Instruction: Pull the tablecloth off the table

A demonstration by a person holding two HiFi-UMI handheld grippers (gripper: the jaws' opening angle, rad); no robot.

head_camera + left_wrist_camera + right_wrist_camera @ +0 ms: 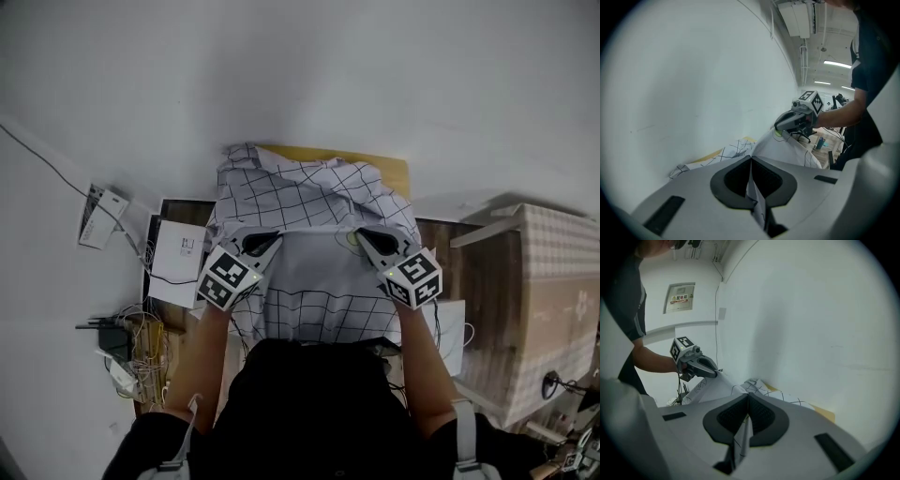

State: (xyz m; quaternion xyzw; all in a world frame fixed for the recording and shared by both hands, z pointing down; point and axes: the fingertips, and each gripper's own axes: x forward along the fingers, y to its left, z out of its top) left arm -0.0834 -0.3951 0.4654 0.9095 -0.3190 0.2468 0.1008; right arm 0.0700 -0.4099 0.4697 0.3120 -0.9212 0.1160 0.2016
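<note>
Both tongs are clamped tight: the left gripper (pixel 265 243) pinches a fold of the checked tablecloth (pixel 309 197), and the right gripper (pixel 363 237) bites another. The cloth stretches between them, its far end bunched on what seems to be the table (pixel 380 164).

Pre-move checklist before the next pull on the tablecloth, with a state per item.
1. Left hand-held gripper shut on the tablecloth: ok, a fold is pinched between its jaws.
2. Right hand-held gripper shut on the tablecloth: ok, fabric is pinched the same way.
3. Both grips on the near edge, cloth raised between them: ok.
4. Cloth off the table: not ok, the far end lies bunched on it.
5. Loose things riding on the cloth: cannot tell, none on the visible part, but folds hide the rest.
6. Hanging edge clear of the floor cables: cannot tell.
</note>
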